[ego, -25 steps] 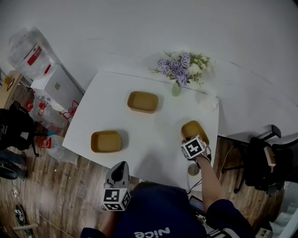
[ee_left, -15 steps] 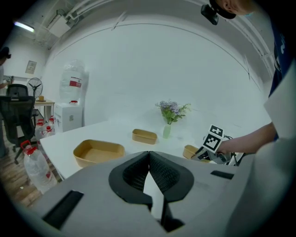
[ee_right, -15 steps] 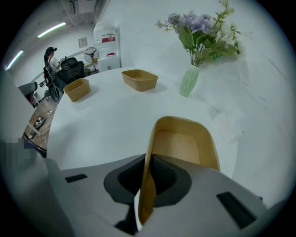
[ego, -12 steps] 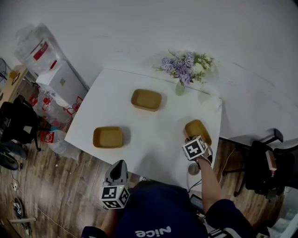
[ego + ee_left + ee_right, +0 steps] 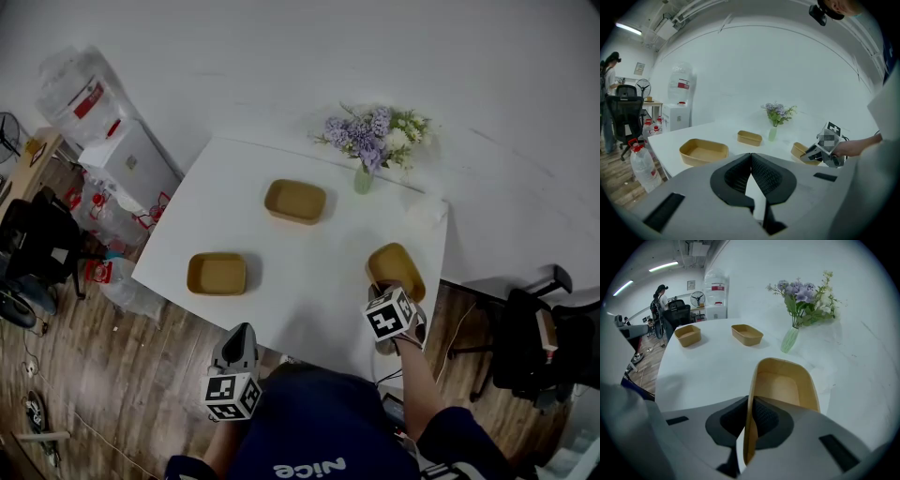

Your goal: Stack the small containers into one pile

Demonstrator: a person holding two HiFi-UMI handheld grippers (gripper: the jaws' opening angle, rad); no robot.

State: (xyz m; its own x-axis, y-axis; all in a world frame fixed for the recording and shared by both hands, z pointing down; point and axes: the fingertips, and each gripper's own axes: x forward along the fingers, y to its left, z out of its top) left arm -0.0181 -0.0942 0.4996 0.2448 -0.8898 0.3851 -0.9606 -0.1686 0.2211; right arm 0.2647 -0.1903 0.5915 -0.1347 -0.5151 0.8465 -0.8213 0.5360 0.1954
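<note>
My right gripper (image 5: 749, 420) was clamped on the near wall of a tan paper container (image 5: 783, 383), one pad inside the rim and one outside. The container reached away from the jaws over the table's right near corner, and I could not tell whether its base touched the white table (image 5: 291, 248). From the head view, the right gripper (image 5: 386, 289) sat at the container's (image 5: 396, 265) near end, with the marker cube just behind it.

My left gripper (image 5: 751, 172) had its jaws pressed together with nothing between them. It hung off the near edge of the table, over the wooden floor (image 5: 141, 375), as the head view of the left gripper (image 5: 240, 336) showed.

Two more tan containers lay open side up and well apart. One (image 5: 217, 274) was at the near left of the table and the other (image 5: 295, 202) was far of centre. A green vase (image 5: 362, 178) of lilac flowers (image 5: 370, 131) stood at the far edge, to the right of the far container. A water dispenser (image 5: 127, 164) stood on the floor left of the table.
</note>
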